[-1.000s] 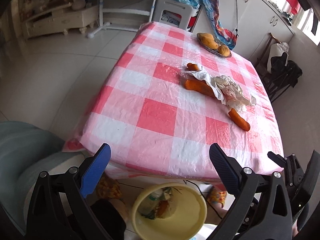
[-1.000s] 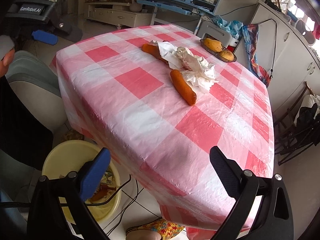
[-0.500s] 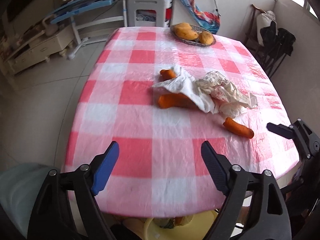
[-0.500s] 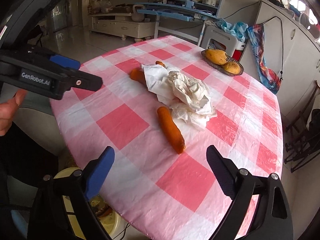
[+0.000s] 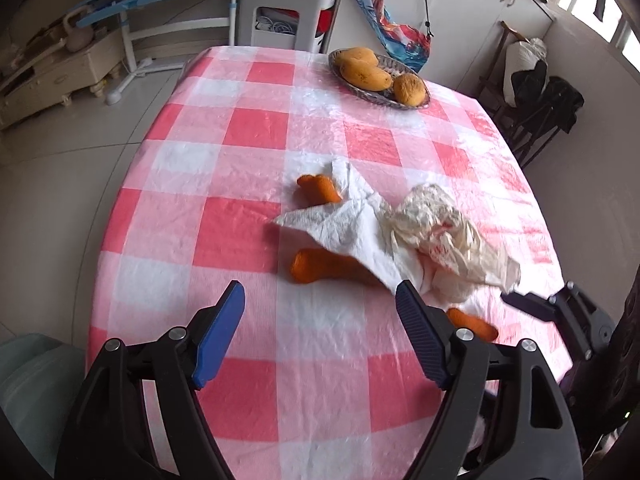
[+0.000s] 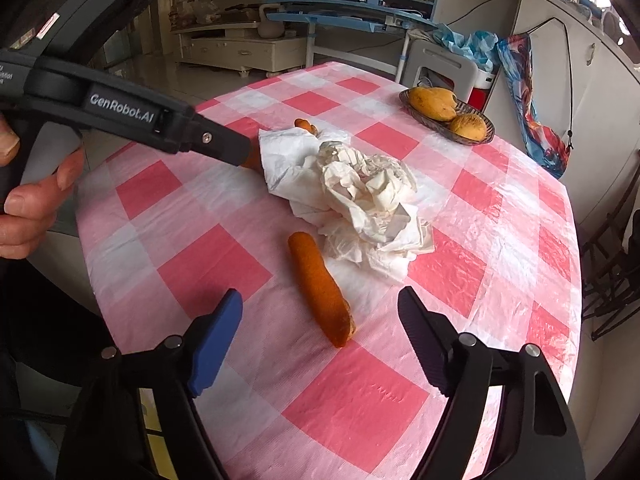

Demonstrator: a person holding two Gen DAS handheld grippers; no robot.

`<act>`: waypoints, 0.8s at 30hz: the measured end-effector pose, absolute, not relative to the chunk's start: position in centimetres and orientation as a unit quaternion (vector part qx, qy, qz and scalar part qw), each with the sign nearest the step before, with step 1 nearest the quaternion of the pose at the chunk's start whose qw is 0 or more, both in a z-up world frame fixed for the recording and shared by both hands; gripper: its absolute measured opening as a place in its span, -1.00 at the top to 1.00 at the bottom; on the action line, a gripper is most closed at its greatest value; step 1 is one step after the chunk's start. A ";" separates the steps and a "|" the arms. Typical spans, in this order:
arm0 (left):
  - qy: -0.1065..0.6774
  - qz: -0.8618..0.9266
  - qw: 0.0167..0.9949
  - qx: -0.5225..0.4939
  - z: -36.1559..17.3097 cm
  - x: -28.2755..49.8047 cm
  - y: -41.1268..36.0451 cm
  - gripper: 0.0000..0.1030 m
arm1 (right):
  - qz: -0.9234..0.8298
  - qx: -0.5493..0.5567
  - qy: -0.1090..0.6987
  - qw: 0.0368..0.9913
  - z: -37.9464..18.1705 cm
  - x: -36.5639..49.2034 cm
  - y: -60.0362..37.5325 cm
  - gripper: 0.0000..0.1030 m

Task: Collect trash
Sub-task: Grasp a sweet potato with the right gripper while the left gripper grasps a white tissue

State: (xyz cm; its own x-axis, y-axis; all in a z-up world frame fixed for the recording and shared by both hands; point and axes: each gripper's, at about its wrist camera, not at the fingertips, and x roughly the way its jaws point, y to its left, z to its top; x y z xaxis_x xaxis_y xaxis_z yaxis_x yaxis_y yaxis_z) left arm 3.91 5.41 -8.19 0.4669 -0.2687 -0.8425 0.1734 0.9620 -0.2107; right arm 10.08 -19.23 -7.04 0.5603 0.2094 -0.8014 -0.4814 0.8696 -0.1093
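A heap of crumpled white paper and plastic lies mid-table on the pink checked cloth. Orange carrot-like pieces lie around it: one half under the paper, a short one behind, and a long one in front. My left gripper hovers just short of the half-covered piece, its jaws closing with nothing between them. My right gripper hovers over the near end of the long piece, jaws closing and apart from it.
A basket of yellow fruit stands at the table's far edge. A hand holds the left gripper's body at the left of the right wrist view. A dark chair stands at the right, with white furniture behind.
Both grippers have moved forward over the table toward the trash, and their jaws have narrowed. The yellow bin below the table's edge has dropped out of both views.
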 end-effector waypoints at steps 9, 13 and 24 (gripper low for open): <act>0.484 -0.120 0.866 0.024 -6.9 -0.7 6.8 -0.41 | 0.208 -0.155 0.433 0.863 -7.4 10.5 -19.2 -0.19; 0.502 -0.128 0.854 0.036 -6.7 -2.8 7.4 0.69 | 0.223 -0.149 0.435 0.860 -7.4 10.1 -18.9 0.16; 0.434 -0.189 0.881 -0.026 1.7 -15.0 15.0 0.96 | 0.239 -0.117 0.440 0.858 -7.1 9.1 -19.7 0.62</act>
